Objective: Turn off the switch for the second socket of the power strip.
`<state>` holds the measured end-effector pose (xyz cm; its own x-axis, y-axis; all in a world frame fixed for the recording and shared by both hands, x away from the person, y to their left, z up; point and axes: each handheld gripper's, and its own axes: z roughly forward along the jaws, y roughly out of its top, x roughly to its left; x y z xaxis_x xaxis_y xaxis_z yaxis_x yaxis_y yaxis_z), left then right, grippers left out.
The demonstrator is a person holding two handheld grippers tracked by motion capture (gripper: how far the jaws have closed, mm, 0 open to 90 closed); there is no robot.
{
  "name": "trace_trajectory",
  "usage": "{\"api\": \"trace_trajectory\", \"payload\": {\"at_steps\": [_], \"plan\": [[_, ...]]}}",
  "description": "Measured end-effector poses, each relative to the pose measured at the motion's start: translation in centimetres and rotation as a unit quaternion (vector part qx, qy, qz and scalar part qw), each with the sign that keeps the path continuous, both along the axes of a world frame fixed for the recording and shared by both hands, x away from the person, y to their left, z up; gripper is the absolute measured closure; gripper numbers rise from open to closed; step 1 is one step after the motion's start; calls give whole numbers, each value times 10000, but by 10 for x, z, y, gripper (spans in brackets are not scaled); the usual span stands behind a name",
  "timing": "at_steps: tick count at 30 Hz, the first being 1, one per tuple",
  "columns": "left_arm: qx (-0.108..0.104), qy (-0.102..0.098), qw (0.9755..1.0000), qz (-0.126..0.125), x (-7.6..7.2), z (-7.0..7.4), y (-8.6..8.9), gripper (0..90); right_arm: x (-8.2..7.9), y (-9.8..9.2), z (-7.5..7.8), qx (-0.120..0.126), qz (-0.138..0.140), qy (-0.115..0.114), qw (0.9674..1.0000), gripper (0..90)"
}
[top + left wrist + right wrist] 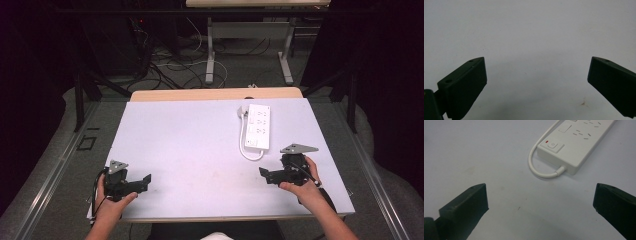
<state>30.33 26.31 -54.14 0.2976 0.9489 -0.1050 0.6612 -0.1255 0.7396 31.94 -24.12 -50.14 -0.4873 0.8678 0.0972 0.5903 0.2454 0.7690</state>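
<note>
Lying on the white table (200, 150), the white power strip (258, 126) sits toward the far right, its cable (248, 150) looping back from the near end beside its switch (552, 145). The right gripper (265, 173) rests just near of the power strip, jaws spread wide and holding nothing. The left gripper (145, 181) rests well apart from the power strip, near the table's front left edge, jaws likewise wide and empty.
</note>
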Motion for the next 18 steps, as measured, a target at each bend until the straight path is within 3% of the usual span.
{"api": "trace_trajectory", "payload": {"at_steps": [10, 18], "plan": [[0, 15, 10000, 15, 0, 0, 0, 20, -12, -5, -15, -7, -19, -114, 9999, 0], [3, 17, 10000, 6, 1, 0, -1, 20, -17, -9, -25, 141, -62, -165, 9997, 0]]}}
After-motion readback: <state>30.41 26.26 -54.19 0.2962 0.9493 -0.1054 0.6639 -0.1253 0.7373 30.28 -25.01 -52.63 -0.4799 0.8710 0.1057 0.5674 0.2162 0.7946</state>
